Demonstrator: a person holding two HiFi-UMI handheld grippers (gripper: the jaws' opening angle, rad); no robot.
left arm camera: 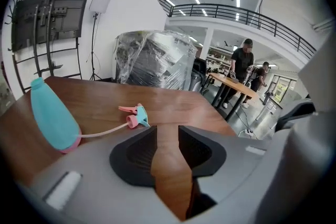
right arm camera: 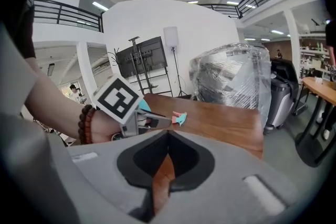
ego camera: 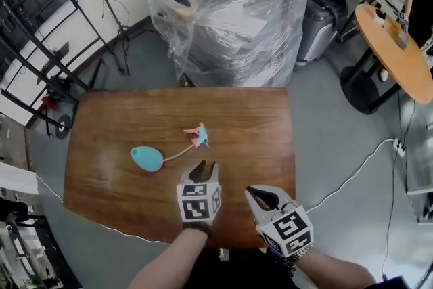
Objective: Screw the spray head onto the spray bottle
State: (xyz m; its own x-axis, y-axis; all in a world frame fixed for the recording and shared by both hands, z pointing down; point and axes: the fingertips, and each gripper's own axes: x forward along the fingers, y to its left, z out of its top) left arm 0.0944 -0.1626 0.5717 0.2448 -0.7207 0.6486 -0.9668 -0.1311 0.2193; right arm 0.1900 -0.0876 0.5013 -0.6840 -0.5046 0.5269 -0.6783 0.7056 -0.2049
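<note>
Wrapped stack [ego camera: 230, 10]: stood on the floor just beyond the table's far edge.
Table [ego camera: 122, 118]: brown wood, with all task items laid on it.
Left gripper [ego camera: 205, 167]: held over the table's near edge; jaws parted by a narrow gap, nothing gripped.
Right gripper [ego camera: 262, 198]: held at the table's near right edge; jaws pressed together, nothing held.
Spray bottle [ego camera: 146, 158]: teal, laid on its side left of the table's middle.
Spray head [ego camera: 198, 135]: laid near the table's middle, unscrewed, linked to the bottle by a thin tube [ego camera: 177, 154].
</note>
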